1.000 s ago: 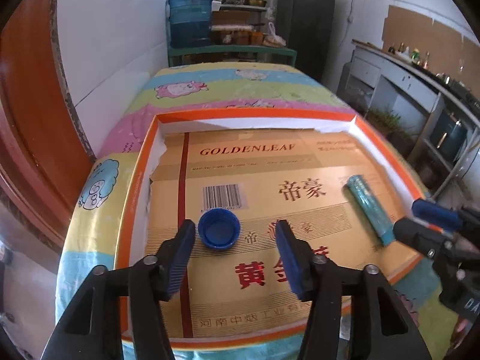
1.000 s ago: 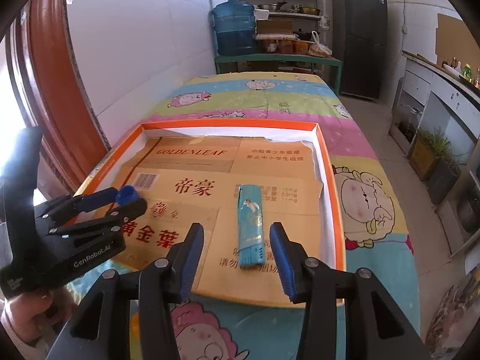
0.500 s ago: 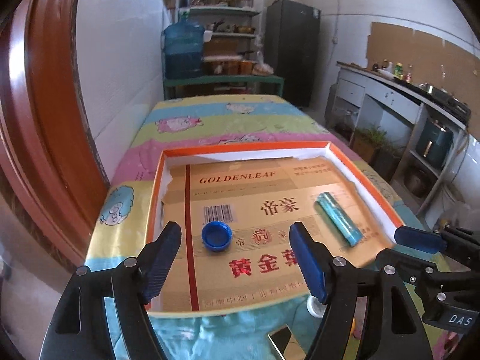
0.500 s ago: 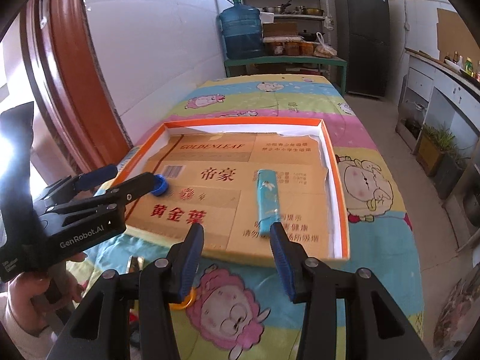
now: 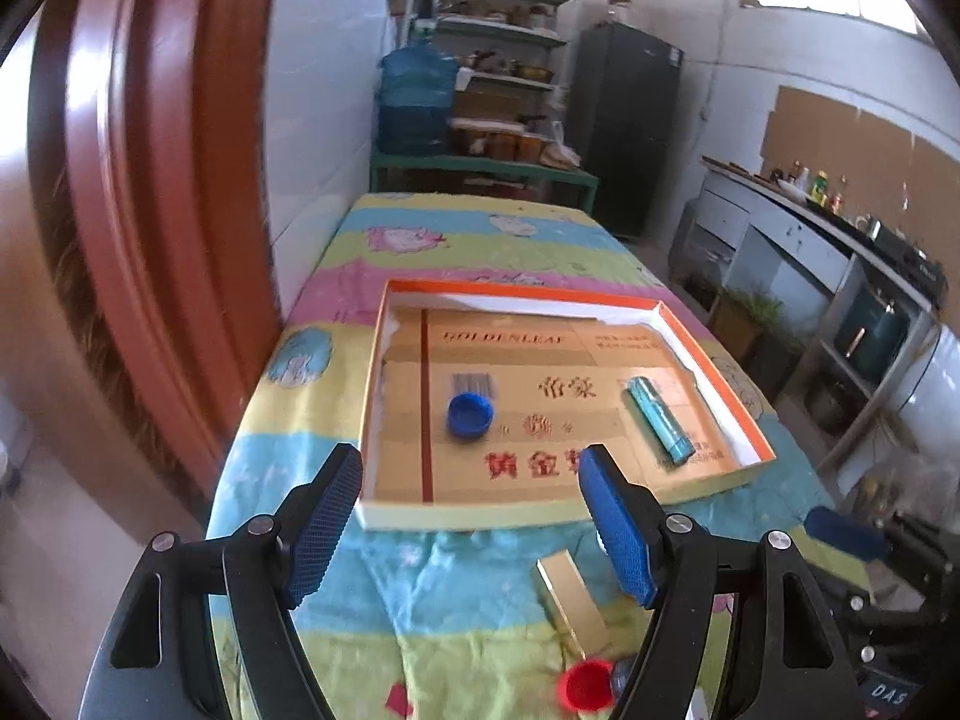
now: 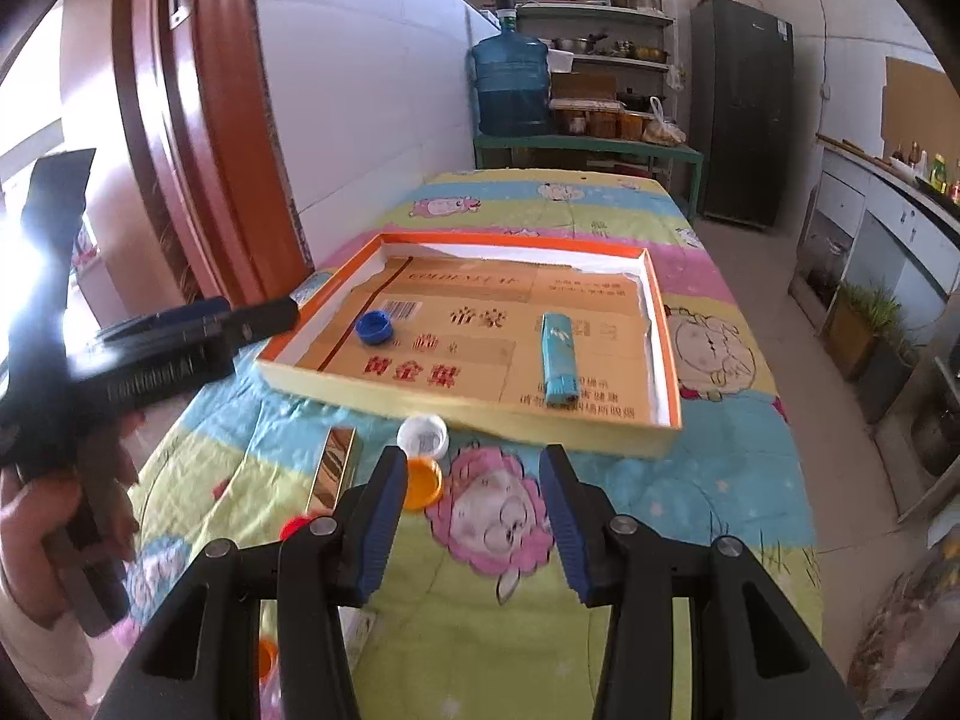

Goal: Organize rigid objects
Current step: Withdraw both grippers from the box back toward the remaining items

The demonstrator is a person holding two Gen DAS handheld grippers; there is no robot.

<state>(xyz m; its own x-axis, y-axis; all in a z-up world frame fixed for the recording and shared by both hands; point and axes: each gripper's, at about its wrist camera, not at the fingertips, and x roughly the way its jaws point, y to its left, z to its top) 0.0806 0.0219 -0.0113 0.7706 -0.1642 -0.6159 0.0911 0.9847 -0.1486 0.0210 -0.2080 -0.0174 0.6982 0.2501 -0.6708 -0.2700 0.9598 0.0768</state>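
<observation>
A shallow orange-rimmed tray point(image 5: 522, 294) point(image 6: 516, 238) lined with printed cardboard lies on the cartoon-print cloth. Inside it, a blue bottle cap point(image 5: 470, 415) point(image 6: 374, 326) rests at the left and a teal lighter point(image 5: 660, 420) point(image 6: 558, 354) at the right. My left gripper point(image 5: 468, 474) hovers short of the tray's near edge, open wide and empty. My right gripper point(image 6: 473, 468) is open too, over the cloth in front of the tray, with nothing between its pads. Each gripper also shows at the edge of the other's view.
On the cloth in front of the tray lie a gold rectangular case point(image 5: 573, 606) point(image 6: 336, 468), a white cap point(image 6: 423, 435), an orange cap point(image 6: 423, 483) and a red cap point(image 5: 585, 687). A red-brown door frame and white wall stand at the left. Shelves and a water jug are beyond the table.
Both grippers drew back from the tray and rose. The left jaws spread wider, leaving the blue cap in the tray. The loose items on the cloth came into view.
</observation>
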